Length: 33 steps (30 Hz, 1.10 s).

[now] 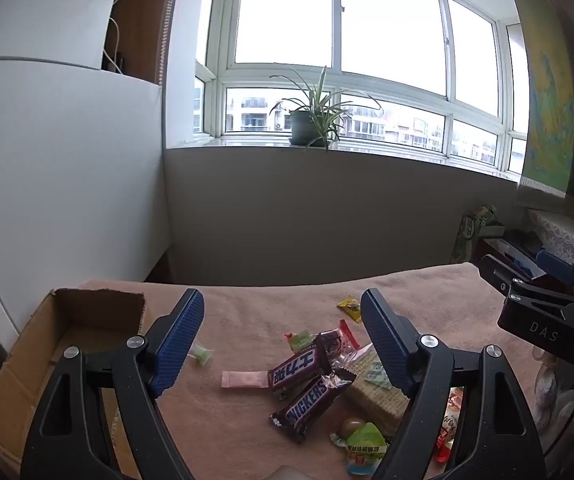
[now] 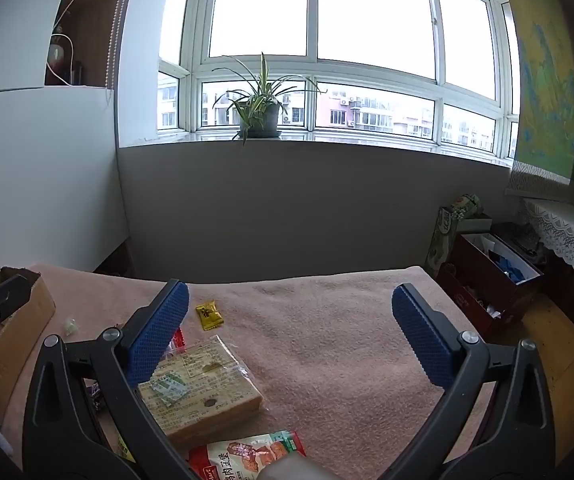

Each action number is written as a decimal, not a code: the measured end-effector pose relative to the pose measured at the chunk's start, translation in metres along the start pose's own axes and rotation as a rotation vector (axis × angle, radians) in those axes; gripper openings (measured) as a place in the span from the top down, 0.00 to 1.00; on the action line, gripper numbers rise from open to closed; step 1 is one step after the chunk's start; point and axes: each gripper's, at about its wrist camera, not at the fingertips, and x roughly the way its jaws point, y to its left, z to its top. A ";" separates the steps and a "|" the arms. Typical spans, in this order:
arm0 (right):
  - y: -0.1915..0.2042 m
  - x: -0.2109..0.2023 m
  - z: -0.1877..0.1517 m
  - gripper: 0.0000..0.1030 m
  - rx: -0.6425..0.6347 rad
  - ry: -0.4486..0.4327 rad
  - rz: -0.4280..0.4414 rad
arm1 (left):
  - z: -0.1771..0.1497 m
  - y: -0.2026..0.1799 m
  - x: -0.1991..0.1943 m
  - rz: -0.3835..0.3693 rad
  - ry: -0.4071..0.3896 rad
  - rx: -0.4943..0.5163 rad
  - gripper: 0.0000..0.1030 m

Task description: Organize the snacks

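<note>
Both tongs wide apart, nothing between the pads, both held above the tabletop (pink towel cover). Reads as pre-grasp hover: nothing picked yet.

Left tongs: snack pile sits under and between them, slightly toward 3 o'clock. Two Snickers bars stacked crosswise at pile centre, pink sachet at their 9 o'clock, wafer pack at their 3, green jelly cup at 6. Small green candy lies apart, just beside the left pad. Yellow candy alone at 12.

Cardboard box open-topped at 9 o'clock of the pile, tabletop's left edge. Likely the drop target, so left tongs are the natural carrier: short path, pile to box.

Right tongs: wafer pack under left pad, red meat-snack packet at 6, bare towel ahead. Probably staged for the right-side items.

Risk: overlapped slick wrappers, a pinch may drag neighbours. The loose green candy is the cleanest first pick.
</note>
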 end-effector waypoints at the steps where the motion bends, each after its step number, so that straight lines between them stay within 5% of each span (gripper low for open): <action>1: -0.003 -0.001 -0.001 0.00 0.004 -0.005 -0.003 | 0.000 0.000 0.000 0.001 -0.001 0.000 0.22; 33: -0.004 -0.002 -0.001 0.00 0.000 -0.010 -0.020 | 0.000 -0.002 -0.004 -0.003 -0.010 0.004 0.22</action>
